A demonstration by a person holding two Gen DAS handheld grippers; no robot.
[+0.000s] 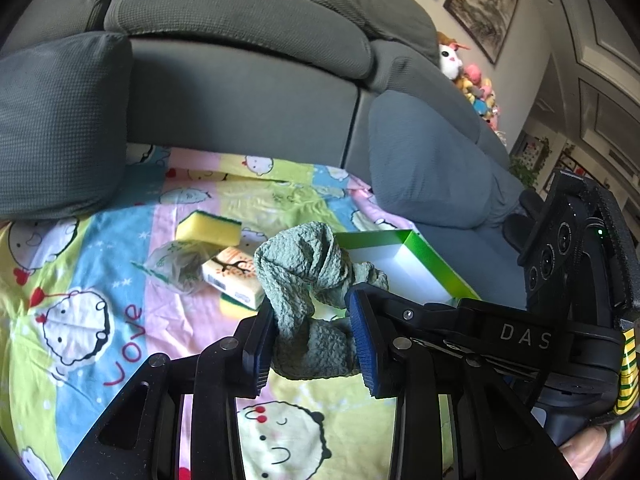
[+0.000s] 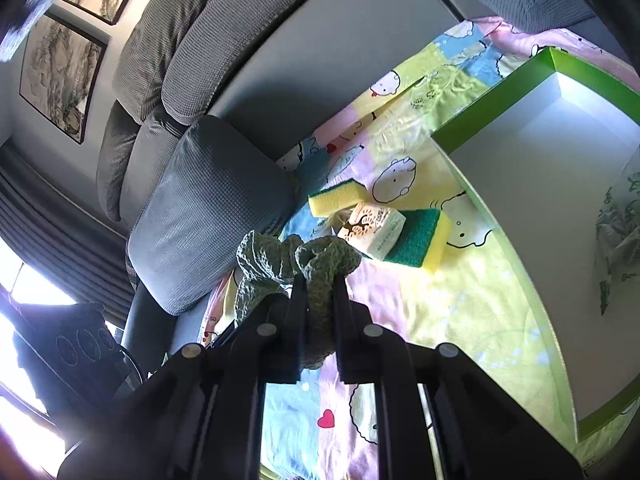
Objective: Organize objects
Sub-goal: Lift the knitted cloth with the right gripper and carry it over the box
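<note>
Left wrist view: your left gripper (image 1: pixel 314 340) clamped on green cloth (image 1: pixel 308 280), held above cartoon sheet (image 1: pixel 80 280); "Love" on sheet, "DAS" on right gripper (image 1: pixel 520 336). Green box (image 1: pixel 436 256) just beyond; likely carry cloth there.

Right wrist view: your right gripper (image 2: pixel 320 320) pinches same cloth (image 2: pixel 316 264) tight. Sponges (image 2: pixel 416 240), printed pack (image 2: pixel 372 228) wait on sheet; pack text unreadable.

Cartoon-print sheet (image 1: pixel 100 264), sponges (image 1: pixel 209 227), soap pack (image 1: pixel 232 276), green box (image 1: pixel 448 264)

A home living room: grey sofa (image 1: pixel 248 92), framed paintings (image 1: pixel 484 4), plush toys (image 1: pixel 476 84), cartoon-print sheet (image 1: pixel 96 280).
</note>
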